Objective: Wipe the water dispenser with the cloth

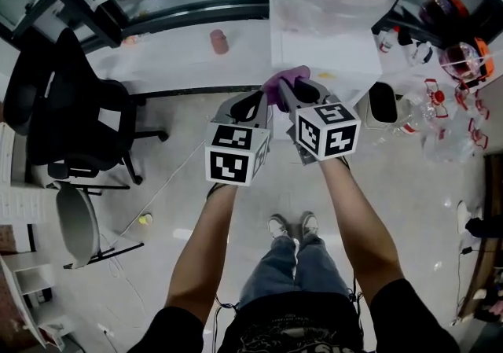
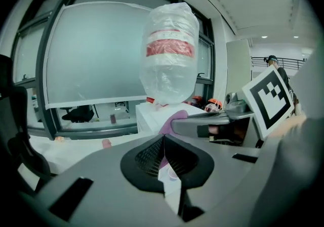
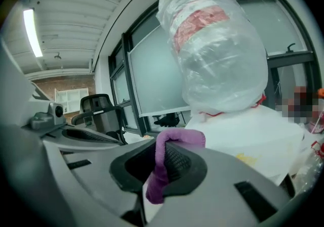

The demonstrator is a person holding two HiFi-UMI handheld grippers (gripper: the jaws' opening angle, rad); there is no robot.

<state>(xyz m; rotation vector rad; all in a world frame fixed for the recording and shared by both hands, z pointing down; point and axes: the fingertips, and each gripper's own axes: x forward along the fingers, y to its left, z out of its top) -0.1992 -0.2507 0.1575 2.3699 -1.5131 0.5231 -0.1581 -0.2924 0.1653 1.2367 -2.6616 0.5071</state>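
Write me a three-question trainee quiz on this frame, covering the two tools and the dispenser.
1. Multiple choice: which tool grips the purple cloth? A) left tool B) right tool C) neither
2. True or false: the bottle on the water dispenser is bare, with no wrapping.
3. Short answer: what sits between the left tool's jaws?
Key: 1 B. 2 False: a clear plastic bag covers it. 3 Nothing; the jaws are together.
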